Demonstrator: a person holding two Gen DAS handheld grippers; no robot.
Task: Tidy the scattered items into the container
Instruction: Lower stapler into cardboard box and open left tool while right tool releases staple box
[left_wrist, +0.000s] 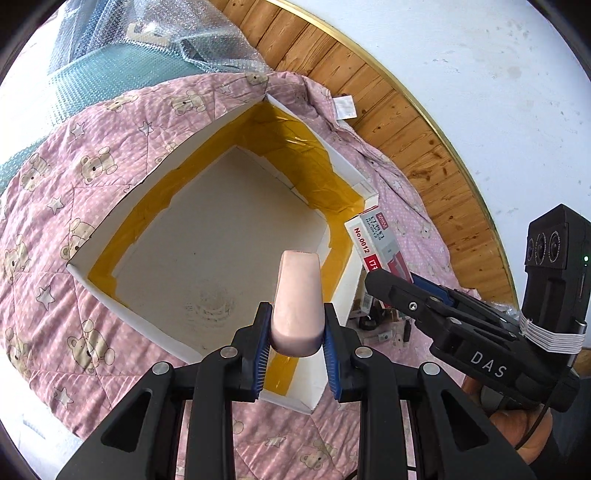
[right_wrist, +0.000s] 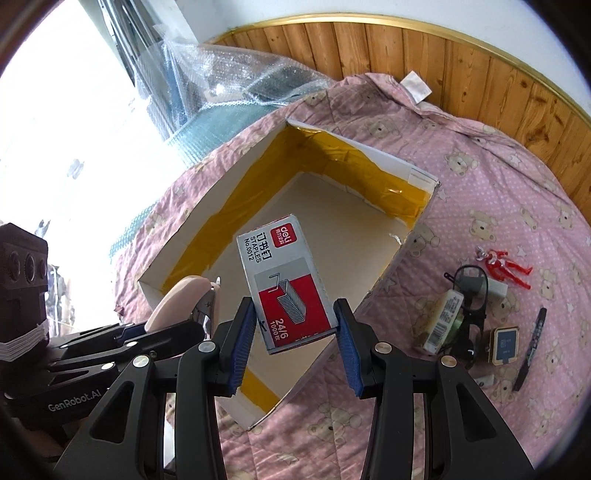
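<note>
The open box (right_wrist: 413, 173) sits on the quilt (right_wrist: 517, 206) at the frame's centre, a staple packet (right_wrist: 284, 280) hanging over it, with a toy figure (right_wrist: 506, 264), a pen (right_wrist: 532, 347) and other small items strewn on the quilt at right.

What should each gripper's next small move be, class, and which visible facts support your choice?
Probably open both and drop. The left gripper holds the pink stapler and the right gripper the staples box, both already above the open cardboard box, whose floor looks bare.
</note>
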